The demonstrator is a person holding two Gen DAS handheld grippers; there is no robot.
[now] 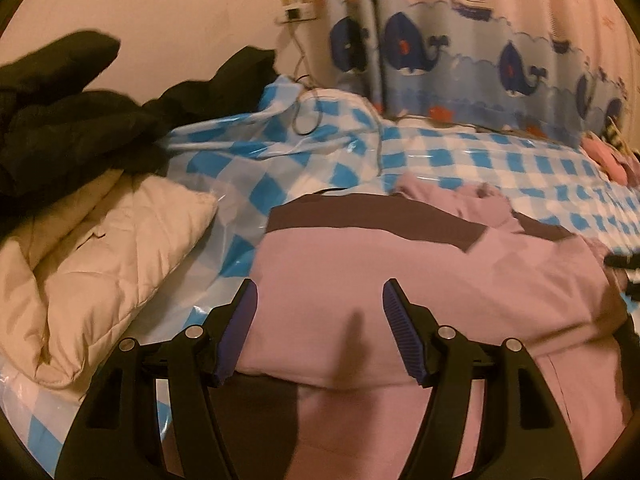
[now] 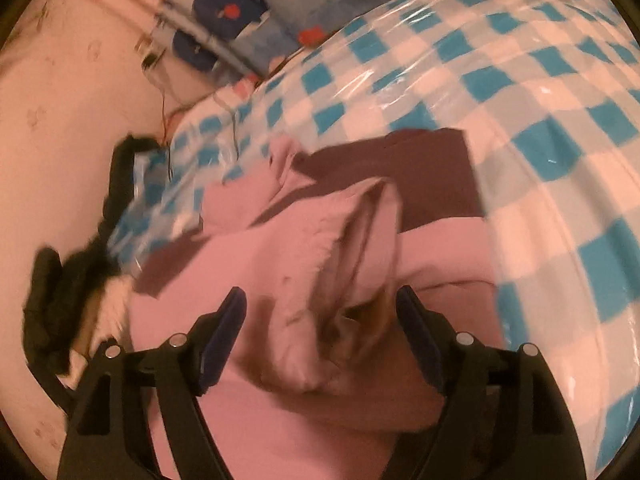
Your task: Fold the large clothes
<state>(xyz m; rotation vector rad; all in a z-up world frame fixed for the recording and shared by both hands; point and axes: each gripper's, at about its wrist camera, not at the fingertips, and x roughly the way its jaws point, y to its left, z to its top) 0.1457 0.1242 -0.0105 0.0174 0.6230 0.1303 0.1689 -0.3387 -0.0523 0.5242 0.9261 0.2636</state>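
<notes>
The bed, under a glossy blue-and-white checked plastic cover, fills the middle band of the left wrist view and the right half of the right wrist view. On it lies the pink garment, with dark brown panels, filling the centre and lower part of both frames.

Risks, judged from this state:
1. The plastic cover looks slick. A pull on one edge may drag the whole garment instead of forming a crease.
2. In the right wrist view a bunched fold stands up between my fingers. Closing here may catch several layers and lock in a wrinkle.
3. The cream quilted jacket, at the left of the left wrist view, lies just beside the garment; a wide sweep could snag it. The black clothes at upper left are farther off.
4. A thin cable lies on the bed at upper centre, well apart from the garment.

Finger state: my left gripper has its fingers apart, straddling the near pink edge with nothing clamped. My right gripper likewise has its fingers apart, either side of the bunched fold, not clamped.

Orientation: in the left wrist view the garment's long axis appears to run left to right across the frame, the brown band along its far edge. Which end is the collar, I cannot tell.
</notes>
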